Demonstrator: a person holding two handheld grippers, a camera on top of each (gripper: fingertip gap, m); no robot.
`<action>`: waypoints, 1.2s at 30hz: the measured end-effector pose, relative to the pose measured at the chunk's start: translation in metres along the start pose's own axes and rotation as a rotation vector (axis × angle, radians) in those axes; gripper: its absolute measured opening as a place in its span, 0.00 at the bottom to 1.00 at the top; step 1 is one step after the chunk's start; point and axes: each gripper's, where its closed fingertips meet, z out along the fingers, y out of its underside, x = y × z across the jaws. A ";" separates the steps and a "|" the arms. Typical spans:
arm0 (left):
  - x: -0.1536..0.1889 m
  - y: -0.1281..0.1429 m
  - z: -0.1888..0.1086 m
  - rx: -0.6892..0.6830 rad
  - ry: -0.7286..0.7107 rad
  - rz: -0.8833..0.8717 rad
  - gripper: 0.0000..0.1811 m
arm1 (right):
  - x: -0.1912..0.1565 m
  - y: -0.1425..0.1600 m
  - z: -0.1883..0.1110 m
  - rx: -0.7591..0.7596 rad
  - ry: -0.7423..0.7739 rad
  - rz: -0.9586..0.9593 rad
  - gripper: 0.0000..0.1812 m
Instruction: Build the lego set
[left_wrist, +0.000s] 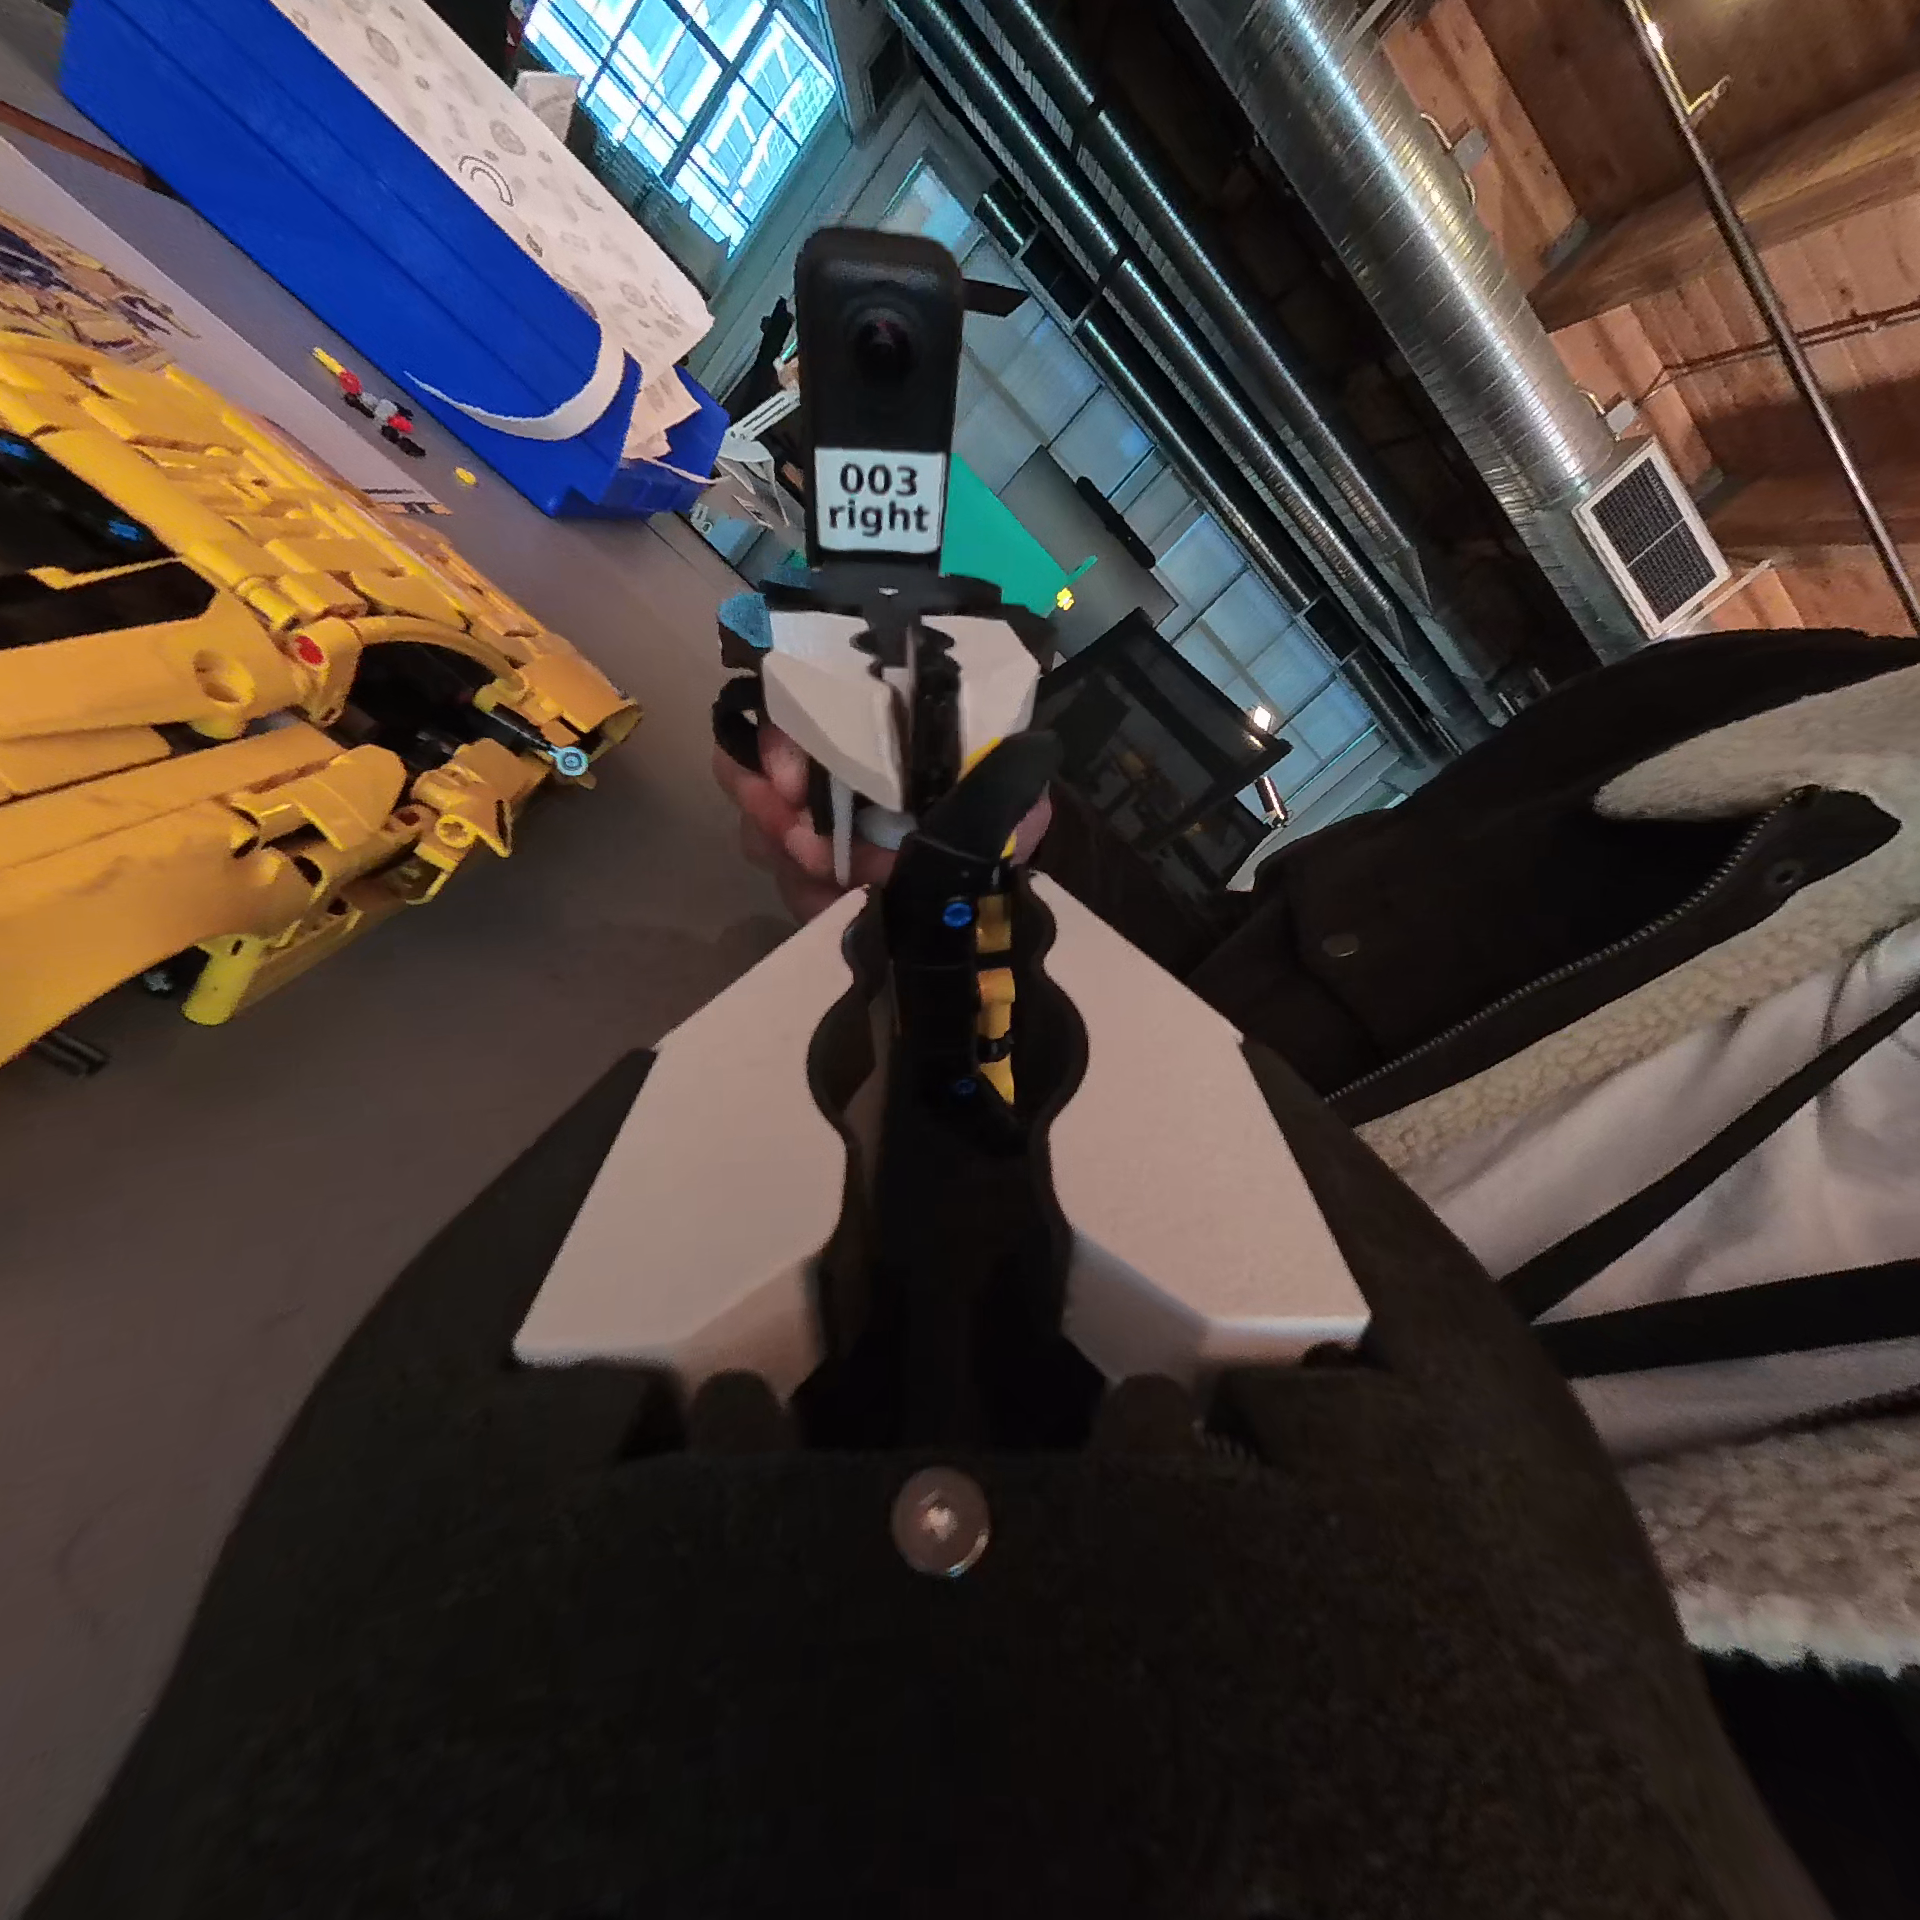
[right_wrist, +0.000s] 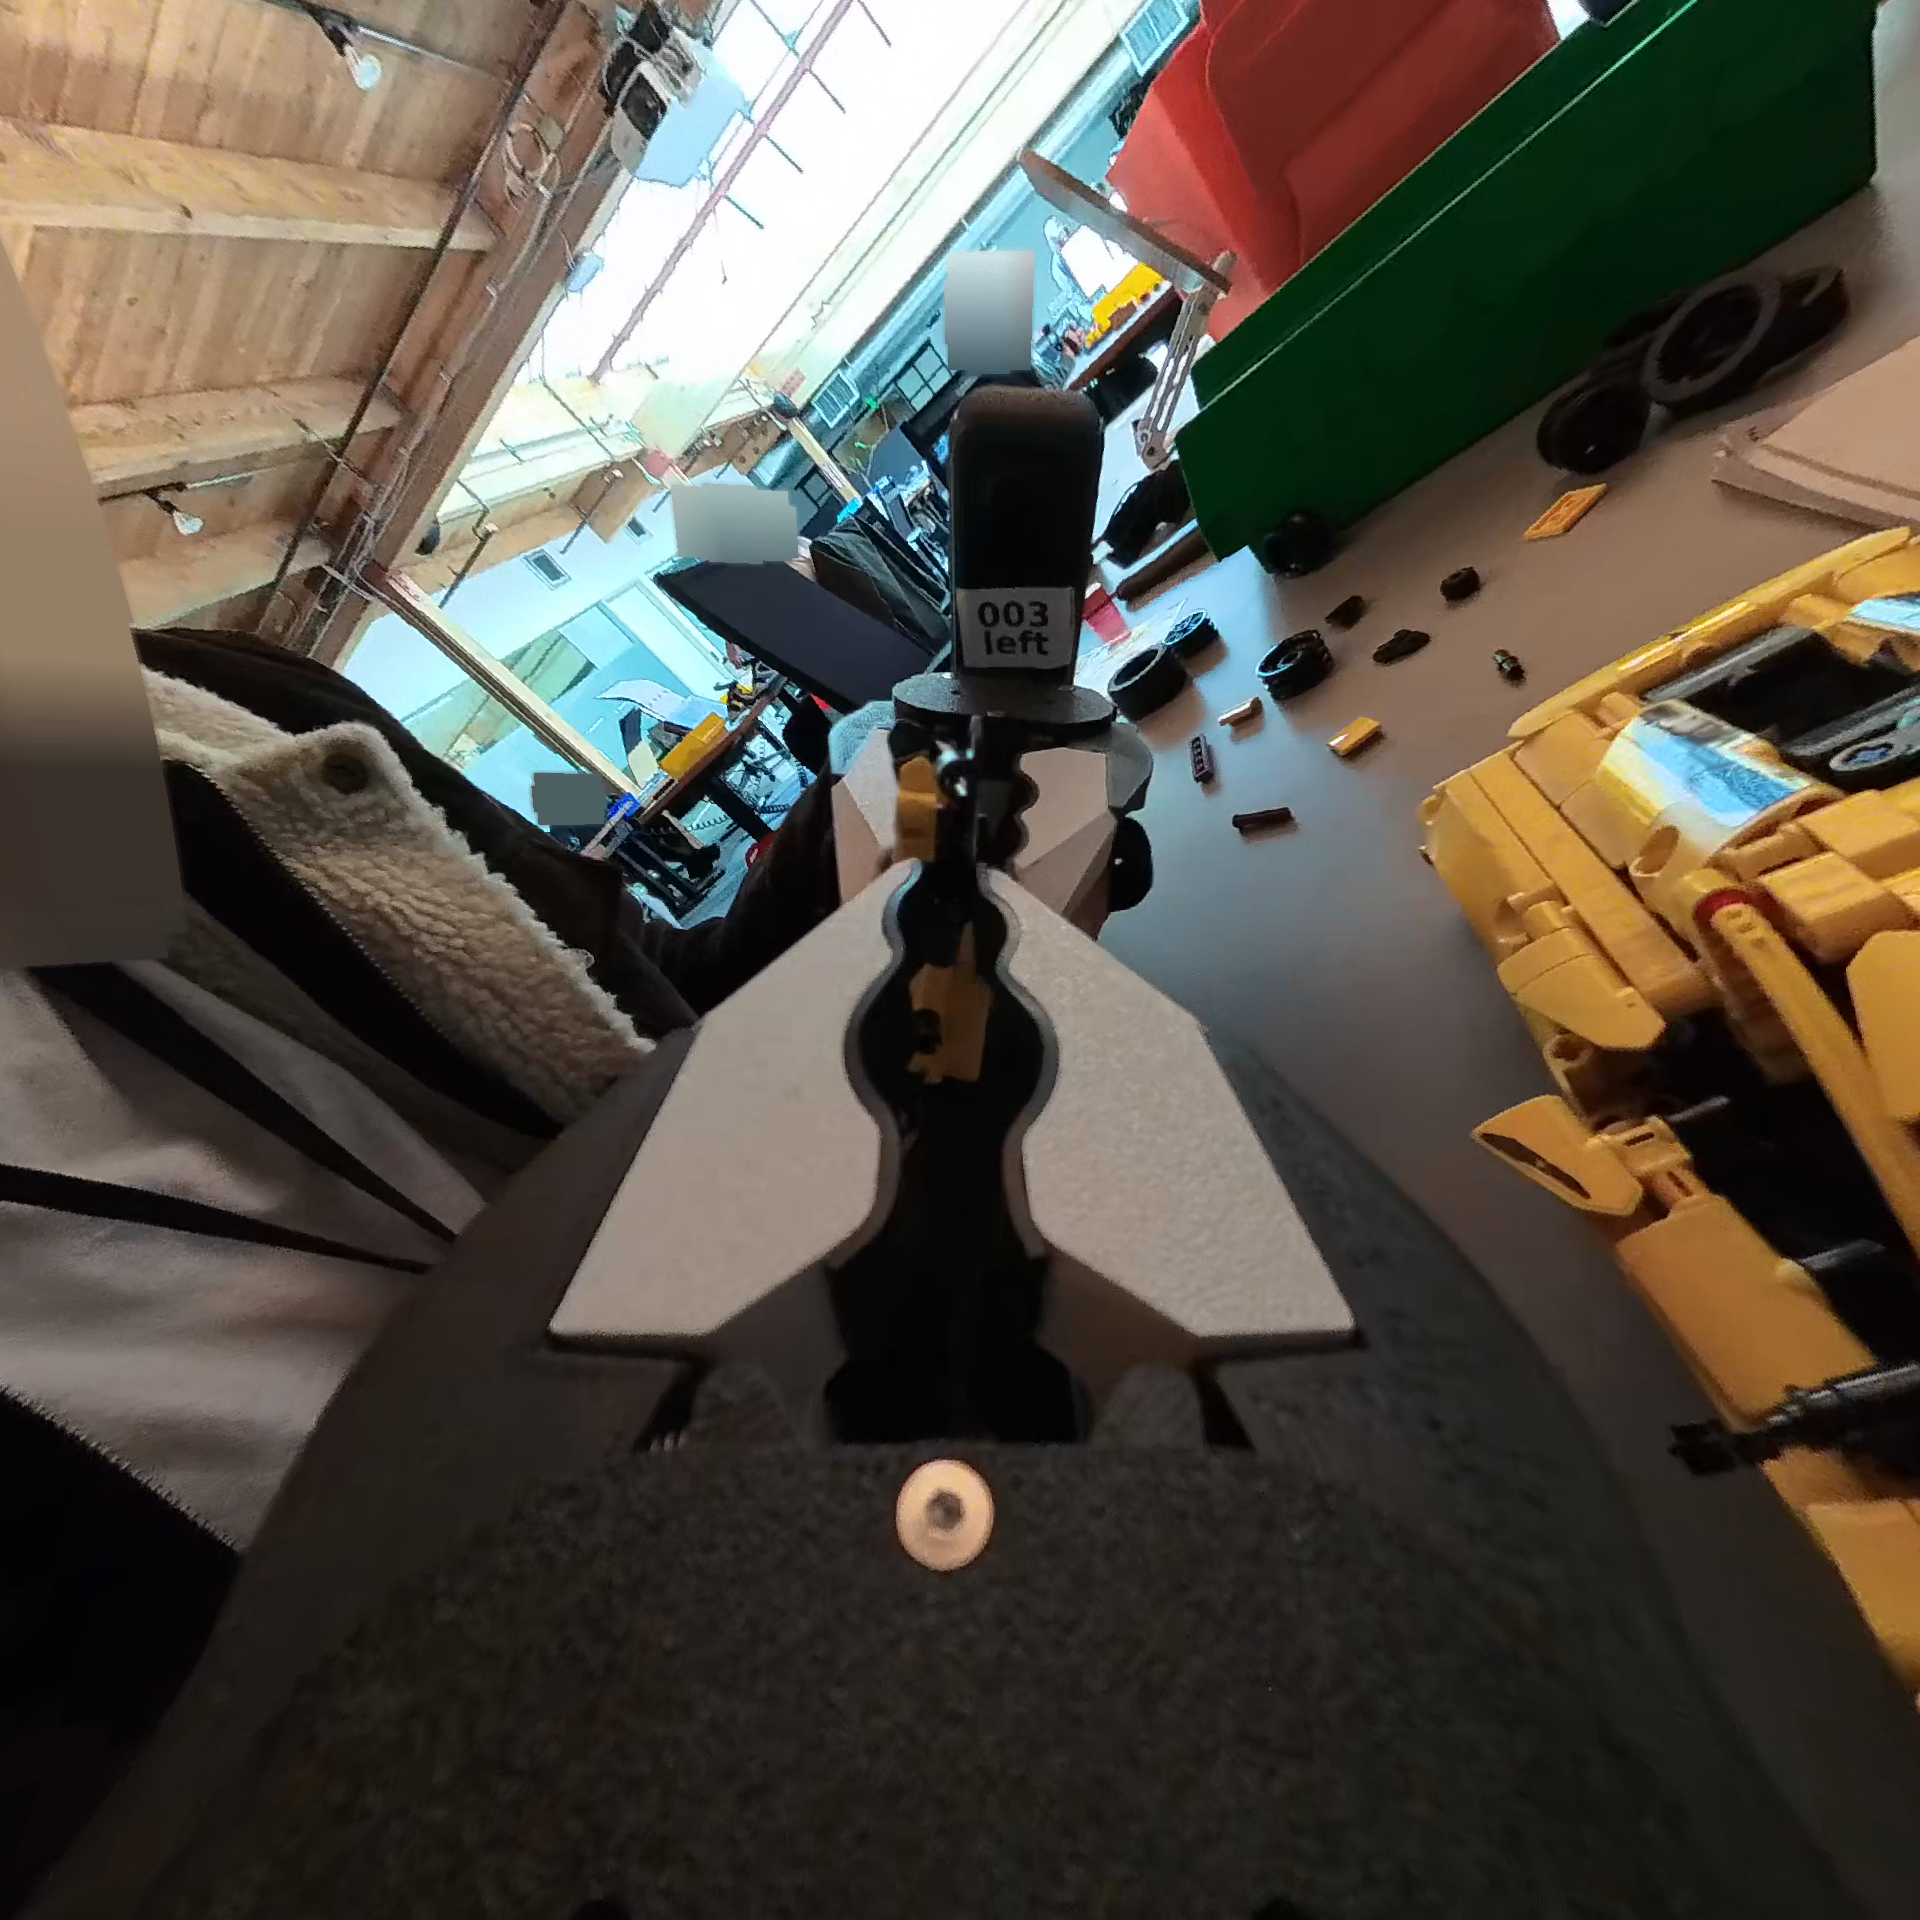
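Nearest the left wrist camera, the left gripper (left_wrist: 961, 1029) is closed on a slim black-and-yellow lego sub-assembly (left_wrist: 982, 997), which runs forward out of its jaws. Facing it, the right gripper (left_wrist: 914, 727) is clamped on the far end of the same piece, so the strip is held in the air between the two tools, in front of the person's fleece-lined jacket (left_wrist: 1621, 935). The right wrist view agrees: the right gripper (right_wrist: 945, 997) pinches the black and yellow parts (right_wrist: 951, 1013), and the left gripper (right_wrist: 966, 821) meets them from the other side.

Left of the grippers and farther off in the left wrist view, the yellow lego car (left_wrist: 239, 665) sits on the grey table (left_wrist: 312, 1195). In the right wrist view, loose black tyres (right_wrist: 1704, 343) and small pieces (right_wrist: 1351, 738) are scattered beyond it, near a green bin (right_wrist: 1507, 301).

The main risk appears to be in the joint between the two grips. If the tools twist or pull unevenly, the thin strip could bend and pop apart at a pin. A loosened part would likely drop towards the person's lap or the table edge. Both jaws also hide the connection point, so a misaligned pin could be forced in crooked.
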 end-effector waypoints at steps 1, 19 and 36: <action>0.000 0.000 0.000 0.000 0.000 -0.005 0.12 | 0.000 0.000 0.000 -0.001 0.002 0.000 0.04; -0.004 0.000 -0.001 0.007 0.002 -0.050 0.12 | 0.005 0.002 0.000 -0.031 0.087 -0.142 0.04; -0.003 -0.001 -0.002 0.017 0.011 -0.058 0.13 | 0.005 0.002 0.001 -0.013 0.059 -0.093 0.04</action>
